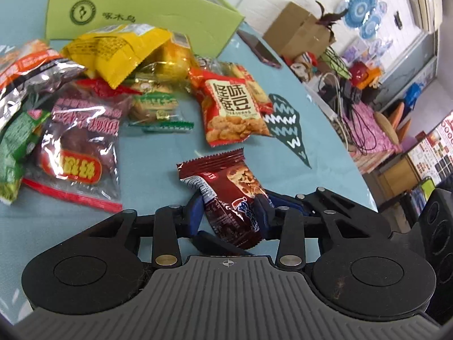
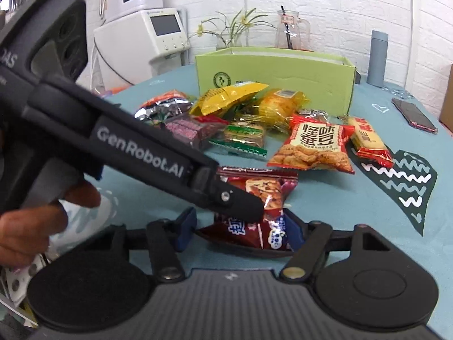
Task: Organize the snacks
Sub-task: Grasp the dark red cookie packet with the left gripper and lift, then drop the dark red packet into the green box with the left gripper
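Dark red crinkly cookie packet [image 1: 229, 198] sits on the teal tablecloth [image 1: 158, 155], clamped by the left gripper [image 1: 230, 212]; right gripper [image 2: 240, 226] flanks it, grip unclear. Green cardboard box [image 2: 283, 79] behind.

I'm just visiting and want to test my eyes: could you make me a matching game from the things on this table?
Things:
1. dark red cookie packet
2. phone
3. grey flask
4. orange bean snack packet

Places:
A. lying in front of the green box
B. standing upright to the right of the box
C. pinched in the left gripper
D. lying flat, alone, far right on the tablecloth

Pairs: 1-C, 2-D, 3-B, 4-A
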